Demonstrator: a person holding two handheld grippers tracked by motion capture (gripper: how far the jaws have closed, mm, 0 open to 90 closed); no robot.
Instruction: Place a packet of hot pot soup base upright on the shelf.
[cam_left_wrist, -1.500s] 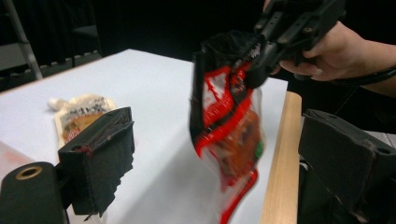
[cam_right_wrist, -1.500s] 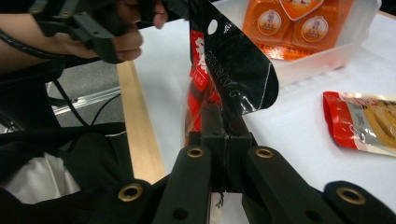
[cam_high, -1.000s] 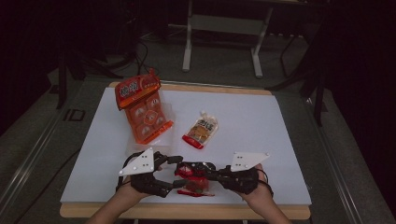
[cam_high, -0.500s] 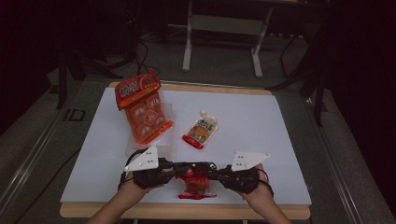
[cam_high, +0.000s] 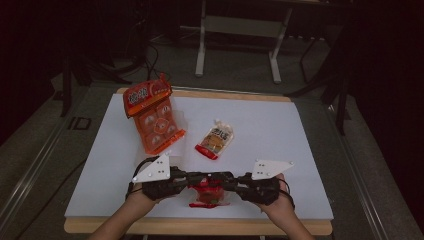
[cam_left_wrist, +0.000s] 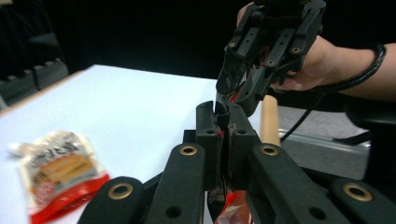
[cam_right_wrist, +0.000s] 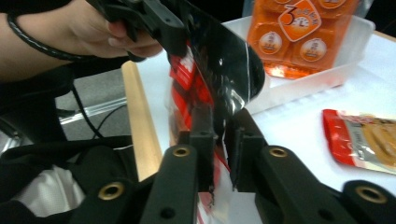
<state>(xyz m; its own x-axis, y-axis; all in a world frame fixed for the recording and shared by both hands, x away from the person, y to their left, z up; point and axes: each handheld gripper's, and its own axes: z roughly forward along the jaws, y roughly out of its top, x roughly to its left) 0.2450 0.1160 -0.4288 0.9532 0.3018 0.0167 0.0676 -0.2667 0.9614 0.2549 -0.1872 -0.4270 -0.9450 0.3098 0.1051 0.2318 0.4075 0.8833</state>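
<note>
at the near edge of the white table, your left gripper is clamped on the red packet hanging between both tools, while your right gripper, jaws just eased apart, has the packet's clear edge loose between them.

Dim lab: white table, metal stand, floor cables

Both forearms enter from the near edge. The left hand-held gripper is clamped tight; the right hand-held gripper faces it, jaws just parting.
</note>
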